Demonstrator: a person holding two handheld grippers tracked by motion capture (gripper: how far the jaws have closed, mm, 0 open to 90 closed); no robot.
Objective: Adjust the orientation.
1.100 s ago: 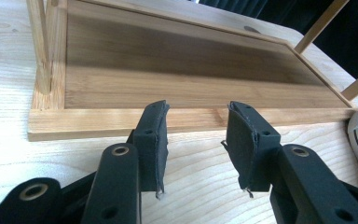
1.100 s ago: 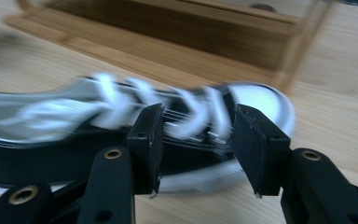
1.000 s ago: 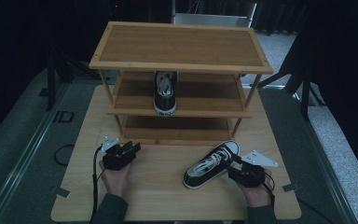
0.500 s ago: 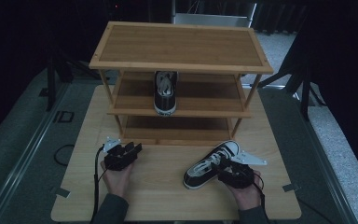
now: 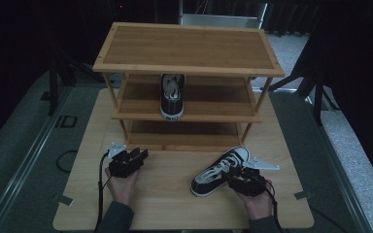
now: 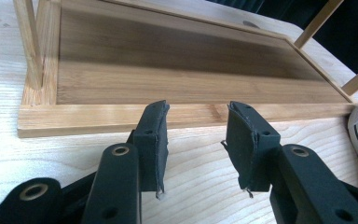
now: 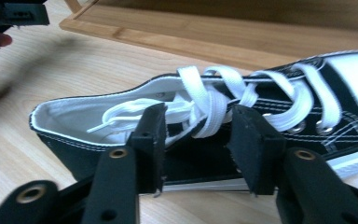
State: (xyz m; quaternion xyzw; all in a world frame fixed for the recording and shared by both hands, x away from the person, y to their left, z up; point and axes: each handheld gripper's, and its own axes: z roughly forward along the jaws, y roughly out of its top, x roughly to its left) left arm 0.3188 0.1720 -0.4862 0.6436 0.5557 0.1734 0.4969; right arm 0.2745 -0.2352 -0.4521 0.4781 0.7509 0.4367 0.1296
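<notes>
Left gripper (image 5: 137, 156): idle on the table (image 5: 175, 204) before the rack (image 5: 184, 68), jaws spread and empty; it has barely moved in the last second.
Change: the right gripper (image 5: 234, 178) has slid in from beside the sneaker (image 5: 221, 171) to its side, so a grasp looks imminent.
Right gripper: jaws apart, flanking the sneaker's collar, not yet clamped.
Sneaker: on the table, toe toward the rack; its mate (image 5: 172, 97) sits on the middle shelf.
Views: the right gripper view shows the laces (image 7: 214, 100) between the jaws; the high view hides that.

Parted tongs (image 6: 196, 149) before rack base (image 6: 186, 70)
</notes>
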